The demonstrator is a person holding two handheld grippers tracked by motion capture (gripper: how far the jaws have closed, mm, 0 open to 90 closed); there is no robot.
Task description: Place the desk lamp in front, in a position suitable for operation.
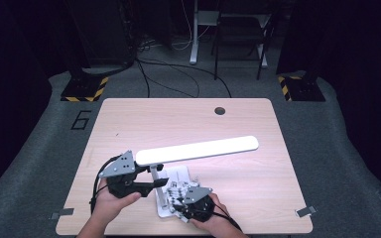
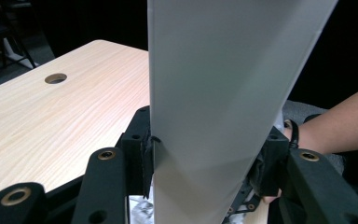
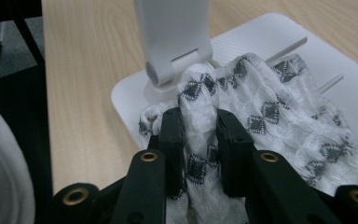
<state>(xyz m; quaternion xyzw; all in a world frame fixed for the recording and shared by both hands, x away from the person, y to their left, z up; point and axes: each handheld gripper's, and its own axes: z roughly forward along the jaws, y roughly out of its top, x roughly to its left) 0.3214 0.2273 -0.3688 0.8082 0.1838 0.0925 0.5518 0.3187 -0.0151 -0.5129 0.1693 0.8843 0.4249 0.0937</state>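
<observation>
Right claw (image 3: 199, 140) pinched on patterned cloth (image 3: 261, 116), bunch pressed against lamp base (image 3: 279, 42) just ahead of your jaws, beside stem foot (image 3: 172, 42). Left claw (image 2: 205, 158) clamped across lamp arm (image 2: 228, 79), steadying it above base. You look mid-wipe: near corner of base under cloth, far part of base not yet reached. Lamp head (image 1: 198, 148) untouched by cloth. Dirt not visible, can't tell how clean.

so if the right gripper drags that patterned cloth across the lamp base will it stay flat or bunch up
Probably bunch: the cloth already lies in soft crumpled folds between the right gripper pads, so it looks floppy. Its open knit seems light and may snag at the lamp base hinge. The left gripper clamps the lamp head, which likely prevents tipping.
</observation>
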